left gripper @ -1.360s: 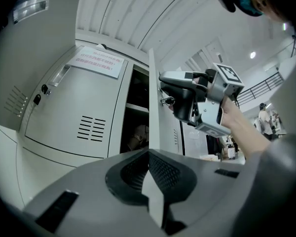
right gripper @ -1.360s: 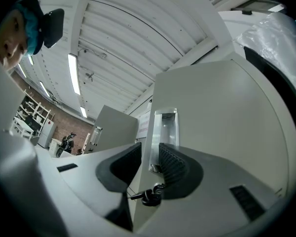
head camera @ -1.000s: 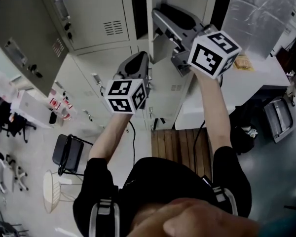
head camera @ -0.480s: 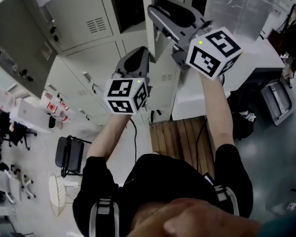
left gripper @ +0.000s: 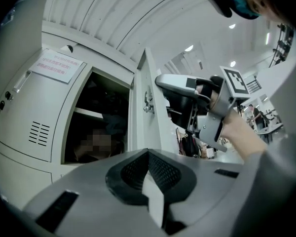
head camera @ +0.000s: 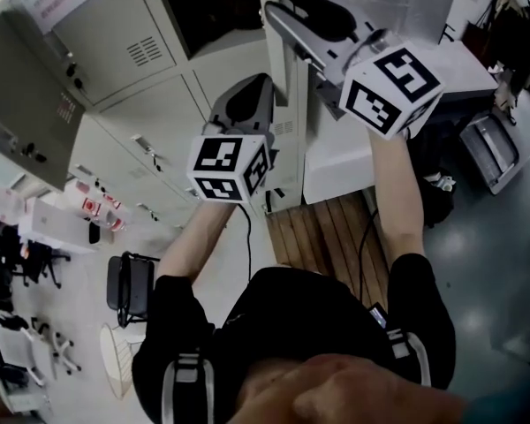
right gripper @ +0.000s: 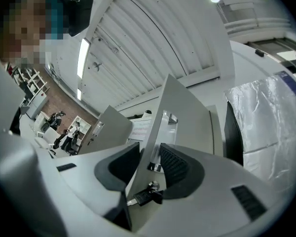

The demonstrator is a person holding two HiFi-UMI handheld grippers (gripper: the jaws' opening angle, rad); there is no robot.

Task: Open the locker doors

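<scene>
Grey lockers (head camera: 150,51) are filling the background, and the right claw (right gripper: 148,151) is straddling the free edge of an open door (right gripper: 185,115). Its jaws have just been opening and are now standing spread either side of the panel, one pad (right gripper: 173,164) clear of it, while a key (right gripper: 144,196) is sticking out of the door just below them. The left claw (left gripper: 150,157) is hovering beside it, pressed together and gripping nothing, with a dark open compartment (left gripper: 98,127) ahead of its tips.
</scene>
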